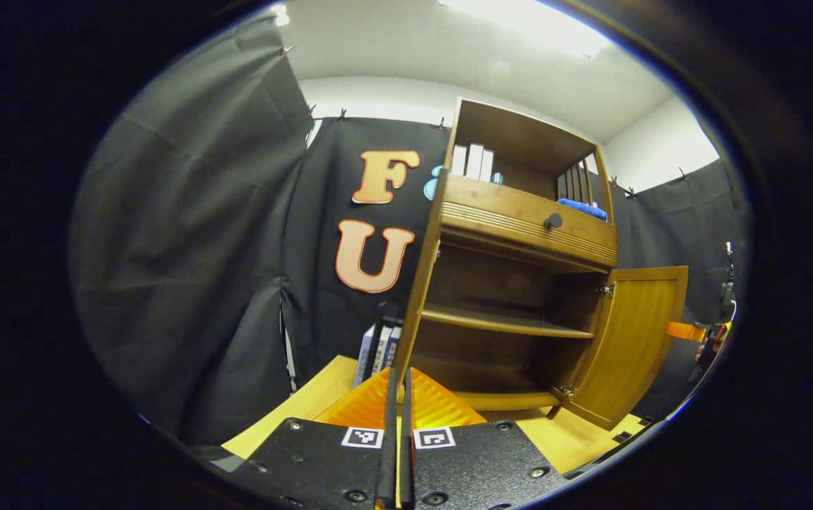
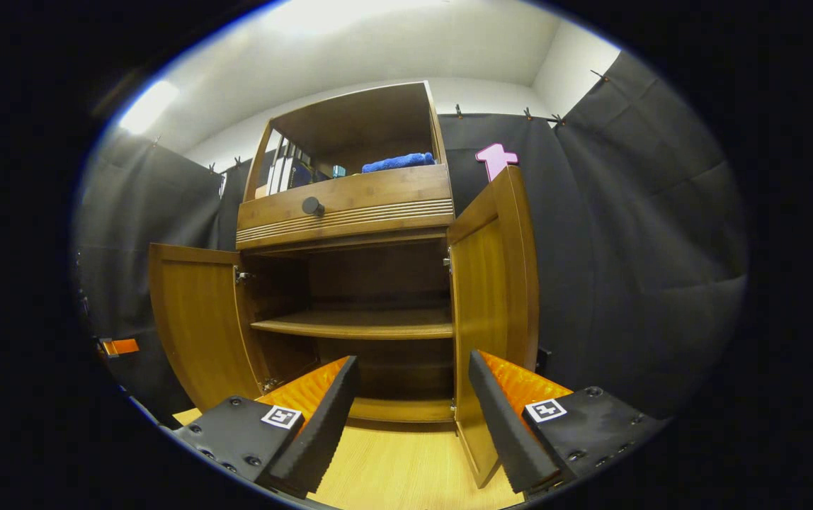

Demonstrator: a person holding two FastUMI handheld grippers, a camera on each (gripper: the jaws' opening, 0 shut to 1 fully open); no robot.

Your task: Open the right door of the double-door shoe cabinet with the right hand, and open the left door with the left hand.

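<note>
The wooden shoe cabinet (image 2: 350, 205) has both lower doors swung out and its inner shelf (image 2: 371, 324) bare. In the right gripper view the right door (image 2: 495, 283) stands edge-on just right of centre. My right gripper (image 2: 412, 361) is open, and the door's lower edge falls between its fingers without touching them. The left door (image 2: 197, 326) stands wide open, with a bit of the left gripper (image 2: 120, 347) just past its free edge. In the left gripper view my left gripper (image 1: 398, 375) is shut and points at the cabinet's left side (image 1: 421, 283). The right door (image 1: 633, 340) hangs open beyond.
A drawer with a round knob (image 2: 312, 206) sits above the doors. The open top shelf holds a blue cloth (image 2: 398, 161) and white boxes (image 1: 474, 161). Books (image 1: 377, 350) stand left of the cabinet. The cabinet rests on a light wooden board (image 2: 392, 467). Black cloth walls surround it.
</note>
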